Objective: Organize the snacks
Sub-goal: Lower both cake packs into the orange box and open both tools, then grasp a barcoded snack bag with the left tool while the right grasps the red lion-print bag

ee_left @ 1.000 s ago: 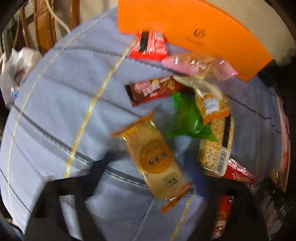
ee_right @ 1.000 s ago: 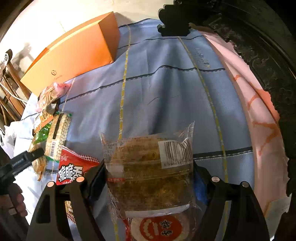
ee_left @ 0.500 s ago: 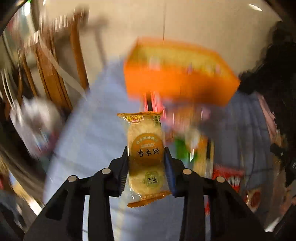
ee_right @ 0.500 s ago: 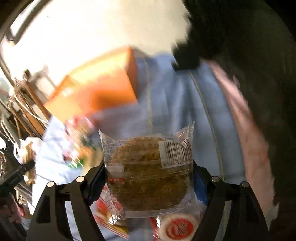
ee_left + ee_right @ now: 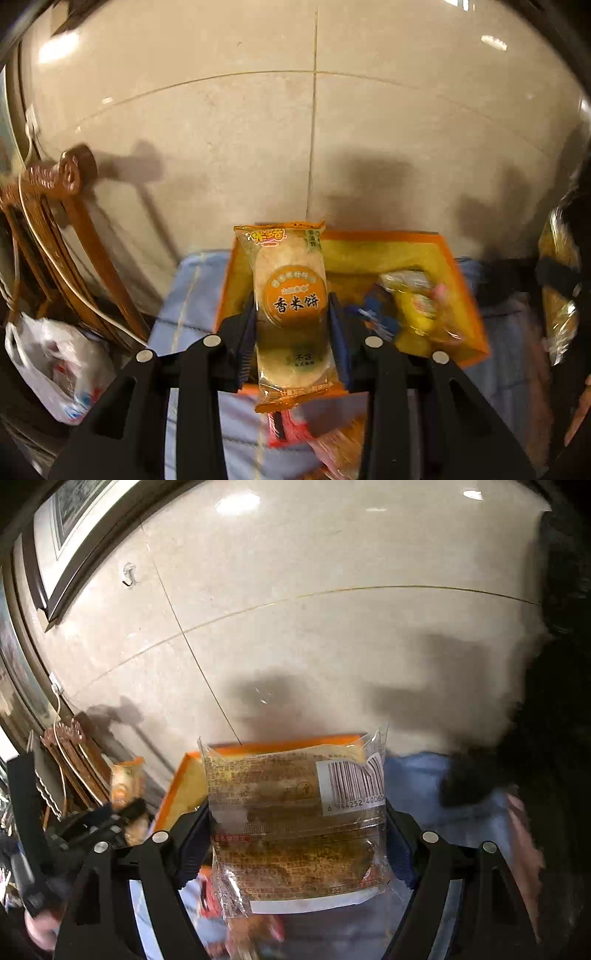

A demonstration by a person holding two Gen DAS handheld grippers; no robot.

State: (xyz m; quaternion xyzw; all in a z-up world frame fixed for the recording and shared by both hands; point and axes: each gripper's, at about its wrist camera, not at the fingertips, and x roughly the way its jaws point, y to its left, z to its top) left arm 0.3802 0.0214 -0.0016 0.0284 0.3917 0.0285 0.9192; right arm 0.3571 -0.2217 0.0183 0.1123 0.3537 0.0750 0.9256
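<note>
The left gripper [image 5: 291, 332] clamps an orange-wrapped rice cracker packet [image 5: 290, 295] above the open orange cardboard box [image 5: 458, 266]. The right gripper [image 5: 297, 834], jaws wide, clamps a clear-wrapped brown cake [image 5: 291, 834] before that box.

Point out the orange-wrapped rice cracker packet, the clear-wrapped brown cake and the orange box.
orange-wrapped rice cracker packet [image 5: 291, 299], left wrist view, round label.
clear-wrapped brown cake [image 5: 295, 853], right wrist view, wrapper middle.
orange box [image 5: 458, 280], left wrist view, right wall.

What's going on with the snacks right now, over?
Left gripper shut on rice cracker. Right gripper shut on clear pack. Orange box ahead, open, nothing blocking.
</note>
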